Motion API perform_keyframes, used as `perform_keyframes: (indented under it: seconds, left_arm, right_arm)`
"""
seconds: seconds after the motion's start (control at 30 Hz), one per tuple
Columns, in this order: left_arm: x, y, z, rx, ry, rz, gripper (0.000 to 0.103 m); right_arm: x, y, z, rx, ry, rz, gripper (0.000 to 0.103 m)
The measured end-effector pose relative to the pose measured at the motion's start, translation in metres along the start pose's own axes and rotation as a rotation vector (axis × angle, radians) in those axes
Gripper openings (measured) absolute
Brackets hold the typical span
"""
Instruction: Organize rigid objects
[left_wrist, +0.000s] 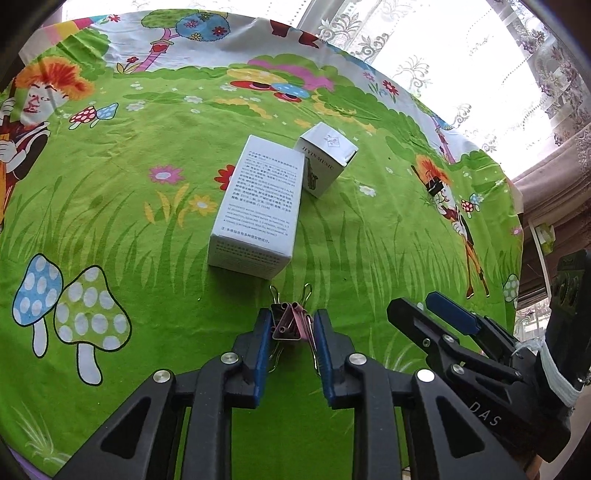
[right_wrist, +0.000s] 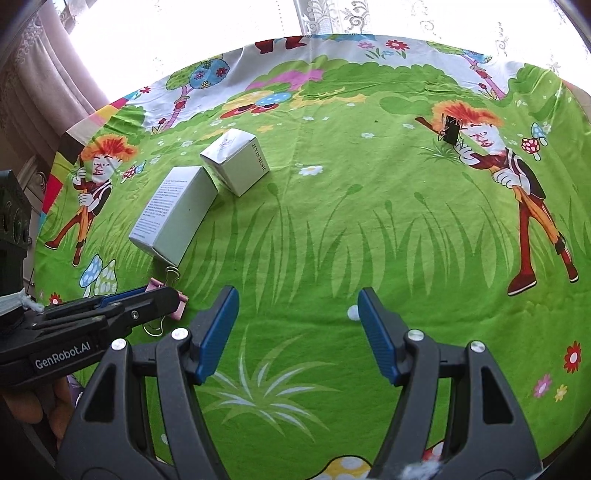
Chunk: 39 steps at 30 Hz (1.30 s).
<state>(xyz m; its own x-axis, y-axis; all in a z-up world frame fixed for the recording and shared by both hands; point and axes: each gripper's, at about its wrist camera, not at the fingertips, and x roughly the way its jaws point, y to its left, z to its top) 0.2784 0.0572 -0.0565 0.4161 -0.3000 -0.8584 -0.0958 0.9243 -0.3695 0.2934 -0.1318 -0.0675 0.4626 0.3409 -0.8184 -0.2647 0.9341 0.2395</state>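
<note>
A soft, creased cartoon-print cloth (left_wrist: 147, 206) covers the table. On it lies a long matte white carton (left_wrist: 255, 206), with a smaller squarish white box (left_wrist: 325, 158) touching its far end. The right gripper (right_wrist: 297, 332) hovers wide apart, holding nothing. The left gripper (left_wrist: 290, 332) pinches a pink metal binder clip (left_wrist: 286, 323) just beside the carton. A black clip (right_wrist: 451, 129) stands well apart.
</note>
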Motion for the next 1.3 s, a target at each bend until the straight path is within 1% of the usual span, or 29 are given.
perform_keyframes:
  seconds: [0.17, 0.23, 0.33, 0.43, 0.53, 0.67, 0.87, 0.97, 1.03, 1.23, 1.3]
  left_arm:
    - [-0.001, 0.0, -0.002, 0.009, -0.004, -0.01, 0.024]
    - [-0.003, 0.0, -0.003, 0.012, -0.008, -0.016, 0.02]
    - [-0.005, -0.001, -0.005, 0.019, -0.011, -0.017, 0.02]
    - [-0.005, -0.002, -0.007, 0.027, -0.011, -0.022, 0.02]
    - [-0.007, -0.002, -0.008, 0.033, -0.016, -0.028, 0.02]
    - [-0.011, -0.003, -0.011, 0.04, -0.029, -0.037, 0.02]
    - [-0.022, -0.002, -0.016, 0.042, -0.057, -0.055, 0.02]
    - [-0.028, -0.001, -0.019, 0.038, -0.073, -0.061, 0.02]
    - [-0.031, 0.0, -0.021, 0.039, -0.081, -0.061, 0.02]
    - [-0.034, 0.0, -0.025, 0.042, -0.087, -0.064, 0.02]
    - [-0.035, 0.001, -0.025, 0.038, -0.09, -0.062, 0.02]
  right_arm:
    - [0.001, -0.001, 0.0, 0.006, 0.001, -0.002, 0.07]
    - [0.002, -0.001, 0.0, 0.005, 0.001, -0.002, 0.07]
    - [0.002, -0.001, 0.002, -0.003, -0.003, -0.007, 0.07]
    - [0.001, -0.008, 0.006, 0.01, -0.012, -0.022, 0.07]
    - [0.0, -0.02, 0.015, 0.023, -0.024, -0.058, 0.07]
    - [-0.006, -0.043, 0.031, 0.05, -0.046, -0.108, 0.07]
    - [-0.009, -0.098, 0.061, 0.131, -0.061, -0.156, 0.07]
    - [-0.005, -0.127, 0.075, 0.172, -0.073, -0.161, 0.07]
    - [0.001, -0.14, 0.085, 0.19, -0.064, -0.159, 0.07]
    - [0.023, -0.145, 0.116, 0.155, -0.069, -0.127, 0.07]
    - [0.034, -0.146, 0.124, 0.157, -0.058, -0.136, 0.07]
